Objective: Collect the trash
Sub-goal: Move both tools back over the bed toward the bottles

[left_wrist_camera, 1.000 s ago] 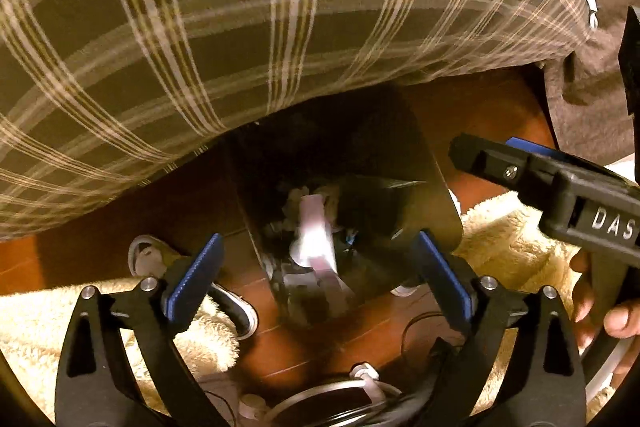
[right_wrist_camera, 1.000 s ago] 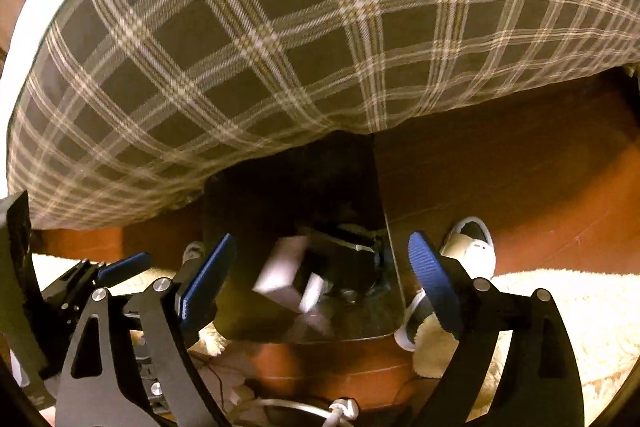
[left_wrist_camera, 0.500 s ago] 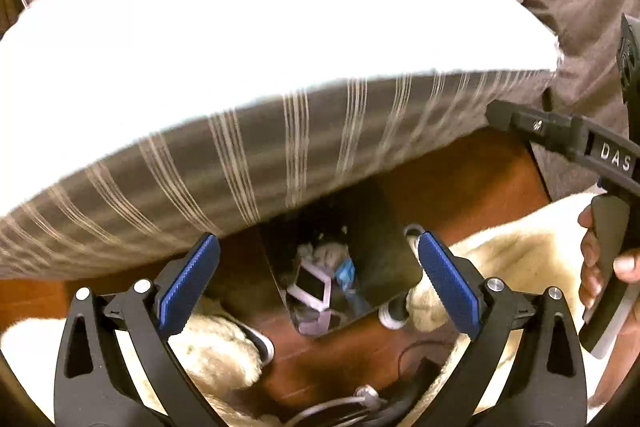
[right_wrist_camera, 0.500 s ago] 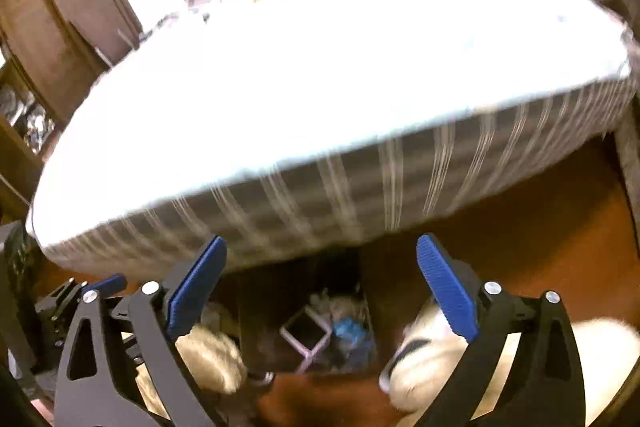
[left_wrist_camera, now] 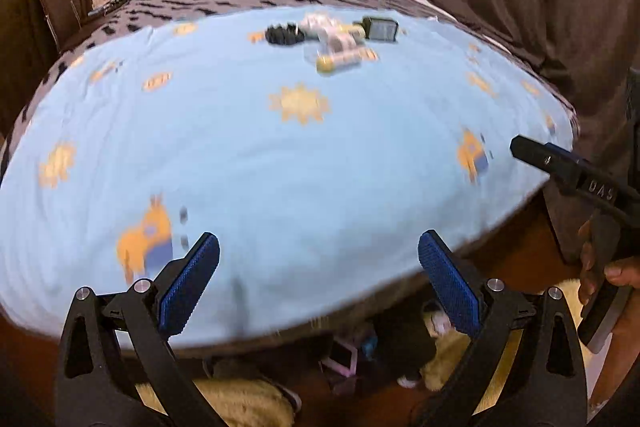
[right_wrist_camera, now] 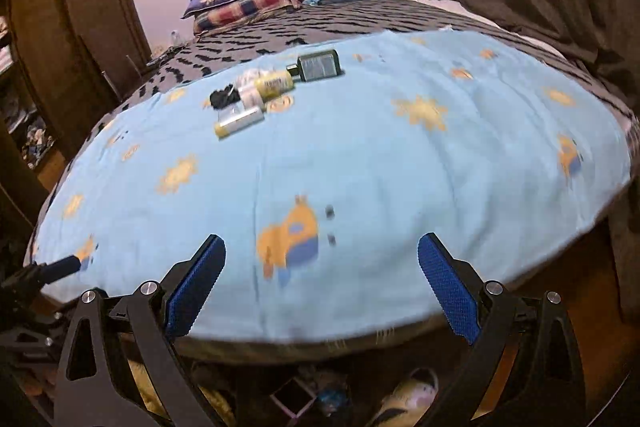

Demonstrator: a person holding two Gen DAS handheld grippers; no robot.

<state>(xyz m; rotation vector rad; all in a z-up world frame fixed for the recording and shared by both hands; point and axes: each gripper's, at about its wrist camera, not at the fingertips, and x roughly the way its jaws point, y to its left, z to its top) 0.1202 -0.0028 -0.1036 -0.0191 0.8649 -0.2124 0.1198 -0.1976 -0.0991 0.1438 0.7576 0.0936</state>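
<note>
Trash pile (right_wrist_camera: 276, 89) now in view, far on blue sheet (right_wrist_camera: 360, 167); a second ago only plaid bedside and bin (right_wrist_camera: 308, 397) showed. Left gripper (left_wrist_camera: 319, 277), right gripper (right_wrist_camera: 322, 281) both raised, jaws wide, empty.

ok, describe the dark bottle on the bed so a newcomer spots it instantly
On the light blue blanket, find the small cluster of trash toward the headboard. The dark bottle lies on its side at the cluster's far right end: flat, rectangular and nearly black beside yellow-and-white tubes.

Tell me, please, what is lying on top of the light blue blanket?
On the light blue blanket lies a small cluster: a yellowish tube, a dark bottle and a black clump. Blur and overlap hide the rest.
</note>
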